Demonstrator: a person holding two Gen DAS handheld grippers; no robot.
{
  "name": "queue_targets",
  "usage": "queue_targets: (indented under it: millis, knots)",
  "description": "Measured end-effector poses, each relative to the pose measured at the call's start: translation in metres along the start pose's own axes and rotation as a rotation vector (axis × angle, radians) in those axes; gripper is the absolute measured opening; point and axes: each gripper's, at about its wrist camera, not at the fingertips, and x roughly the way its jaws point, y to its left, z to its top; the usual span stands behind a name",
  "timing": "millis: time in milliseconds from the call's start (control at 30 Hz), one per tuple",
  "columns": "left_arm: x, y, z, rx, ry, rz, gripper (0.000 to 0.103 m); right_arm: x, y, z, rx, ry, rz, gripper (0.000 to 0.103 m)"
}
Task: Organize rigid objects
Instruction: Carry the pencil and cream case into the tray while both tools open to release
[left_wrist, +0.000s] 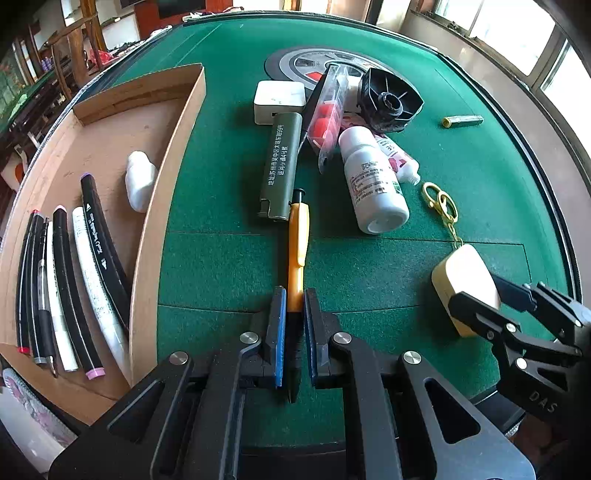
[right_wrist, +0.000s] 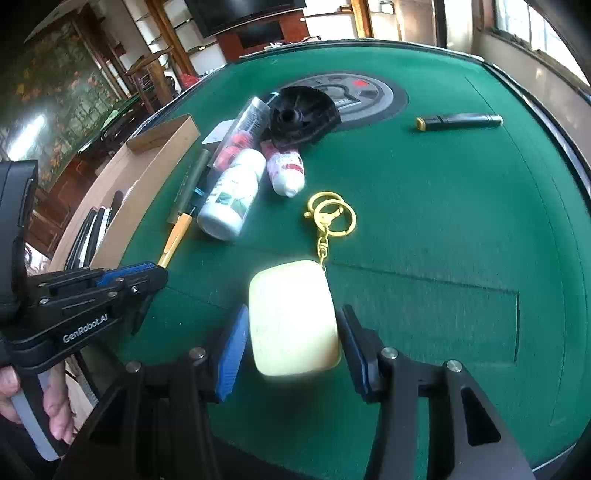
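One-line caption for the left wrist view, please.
Left gripper closes around an orange pen on the green table, beside a cardboard tray of markers.

Black hand-held gripper (left_wrist: 294, 325), blue pads (left_wrist: 279, 332), silver screws.

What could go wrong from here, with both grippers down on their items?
The left gripper pinches only the tail of the orange pen, whose far end touches the green tube; lifting may pivot the pen or nudge the tube. The right gripper straddles the cream case, its pads apparently not yet touching; the attached yellow keychain will likely drag or swing toward the white bottle.
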Motion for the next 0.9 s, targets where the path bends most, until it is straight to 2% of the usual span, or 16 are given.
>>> queue_targets:
  millis: [67, 200, 267, 633, 900]
  knots:
    - [-0.004, 0.004, -0.004, -0.040, 0.003, -0.061, 0.008, -0.002, -0.005, -0.002, 0.037, 0.005, 0.025, 0.049]
    - [-0.022, 0.020, -0.014, -0.135, 0.005, -0.212, 0.008, -0.006, -0.021, -0.007, 0.155, 0.008, 0.157, 0.049]
    - [-0.036, 0.027, -0.019, -0.164, -0.014, -0.242, 0.008, -0.010, -0.026, -0.007, 0.192, -0.004, 0.189, 0.049]
    - [-0.089, 0.056, -0.036, -0.255, -0.092, -0.328, 0.008, -0.036, -0.004, -0.007, 0.224, -0.075, 0.315, 0.049]
    - [-0.123, 0.108, -0.038, -0.345, -0.175, -0.291, 0.008, -0.050, 0.038, 0.014, 0.123, -0.109, 0.413, 0.049]
